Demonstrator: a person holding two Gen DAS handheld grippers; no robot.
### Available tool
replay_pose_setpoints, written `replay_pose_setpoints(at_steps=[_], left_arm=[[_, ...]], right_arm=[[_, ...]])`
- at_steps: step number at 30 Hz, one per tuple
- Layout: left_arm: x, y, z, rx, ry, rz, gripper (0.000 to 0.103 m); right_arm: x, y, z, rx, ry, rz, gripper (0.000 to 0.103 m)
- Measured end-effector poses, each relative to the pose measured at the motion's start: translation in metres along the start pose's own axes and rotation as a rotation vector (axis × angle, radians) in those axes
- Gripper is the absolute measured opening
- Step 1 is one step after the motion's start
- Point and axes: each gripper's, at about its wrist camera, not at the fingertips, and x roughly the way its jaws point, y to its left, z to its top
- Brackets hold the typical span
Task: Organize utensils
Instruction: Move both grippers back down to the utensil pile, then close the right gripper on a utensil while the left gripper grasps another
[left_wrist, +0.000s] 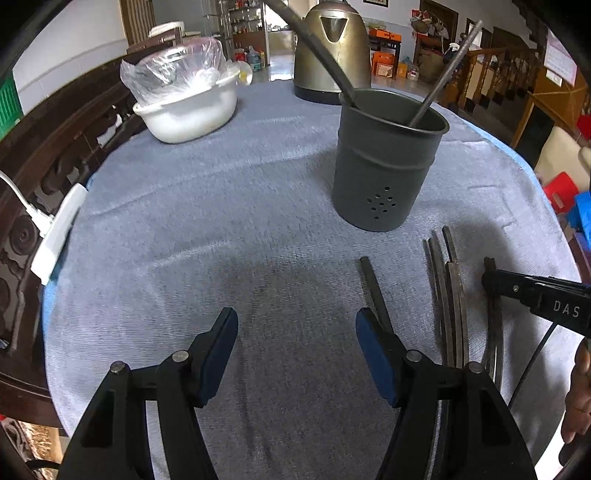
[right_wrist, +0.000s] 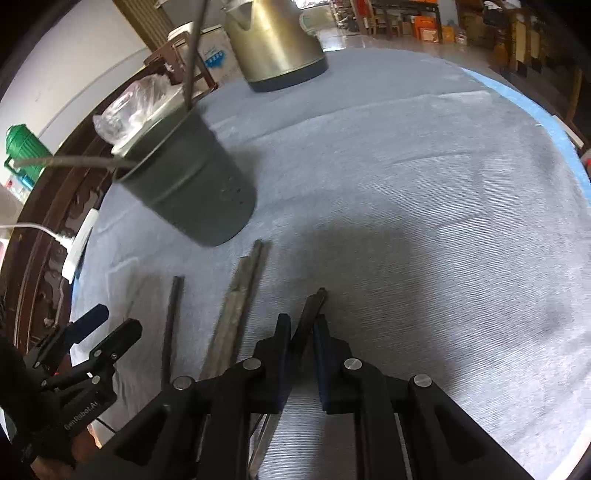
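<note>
Grey tablecloth (left_wrist: 221, 221), 1 holder (left_wrist: 384, 162), 2 claws

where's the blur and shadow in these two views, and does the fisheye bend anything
Left wrist view: sharp; a soft dark shadow on the cloth ahead of the left gripper; the chopsticks look bowed. Right wrist view: the utensil holder is smeared by blur and leans with the distortion; a broad shadow lies ahead of the right gripper.
</note>
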Motion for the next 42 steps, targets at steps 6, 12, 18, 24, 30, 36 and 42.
replay_pose_setpoints(at_steps=[6,12,18,24,30,36,42], left_arm=[[0.012,0.008,0.009,-0.057,0.049,-0.116,0.067],[0.02,0.005,0.02,-0.04,0.063,-0.174,0.067],[0.039,-0.001,0.029,-0.017,0.09,-0.193,0.057],[0.043,0.004,0.033,0.015,0.084,-0.204,0.02],[0.046,0.032,0.035,-0.064,0.104,-0.257,0.021],[0.046,0.043,0.036,-0.122,0.137,-0.276,0.028],[0.052,0.037,0.044,-0.125,0.155,-0.254,0.038]], right_arm=[[-0.008,-0.019,0.0,0.061,-0.026,0.053,0.012],[-0.013,-0.034,0.0,0.119,-0.051,0.136,0.011],[-0.018,-0.061,0.001,0.243,-0.037,0.201,0.014],[-0.019,-0.061,0.003,0.234,-0.005,0.194,0.014],[-0.002,-0.046,0.001,0.208,0.067,0.158,0.019],[0.004,-0.024,0.002,0.129,0.059,0.067,0.019],[0.006,-0.011,0.007,0.084,0.06,0.031,0.009]])
